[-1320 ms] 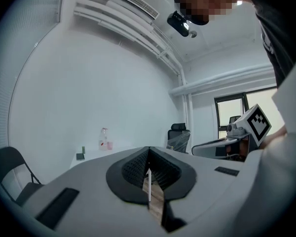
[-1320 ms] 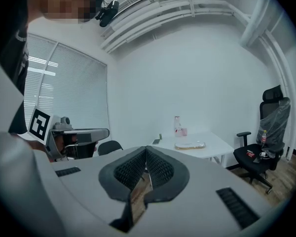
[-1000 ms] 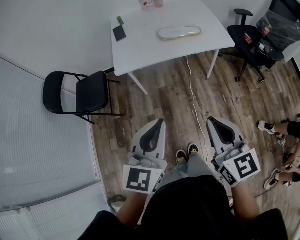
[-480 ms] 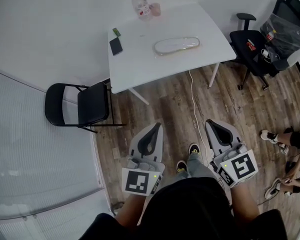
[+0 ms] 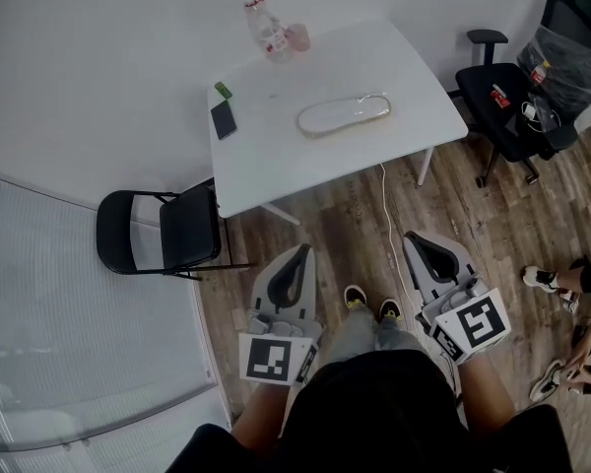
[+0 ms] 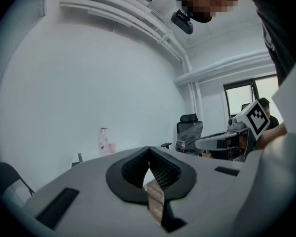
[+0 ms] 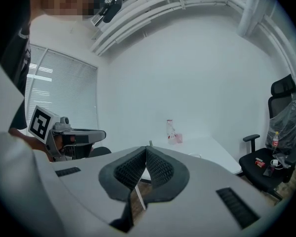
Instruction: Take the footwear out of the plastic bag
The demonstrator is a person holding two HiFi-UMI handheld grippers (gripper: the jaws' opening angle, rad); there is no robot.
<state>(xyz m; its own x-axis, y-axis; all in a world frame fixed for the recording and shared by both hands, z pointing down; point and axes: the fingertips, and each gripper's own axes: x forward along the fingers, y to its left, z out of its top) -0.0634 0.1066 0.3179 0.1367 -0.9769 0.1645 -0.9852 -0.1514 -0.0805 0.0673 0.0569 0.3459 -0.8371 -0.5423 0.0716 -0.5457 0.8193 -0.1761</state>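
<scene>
Left claw (image 5: 301, 252) and right claw (image 5: 421, 239) are hanging well short of the worktop (image 5: 276, 161) in the head view. The footwear (image 5: 343, 114) is lying mid-worktop inside its plastic bag (image 5: 310, 121). Left gripper view is showing jaws meeting on nothing, and right gripper view likewise. Seemingly nothing is done yet.

white table (image 5: 374, 161), footwear (image 5: 337, 117) in plastic bag (image 5: 376, 107), phone (image 5: 224, 119), bottle (image 5: 265, 32)

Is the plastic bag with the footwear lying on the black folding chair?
No, the plastic bag lies on the white table, apart from the folding chair.
</scene>
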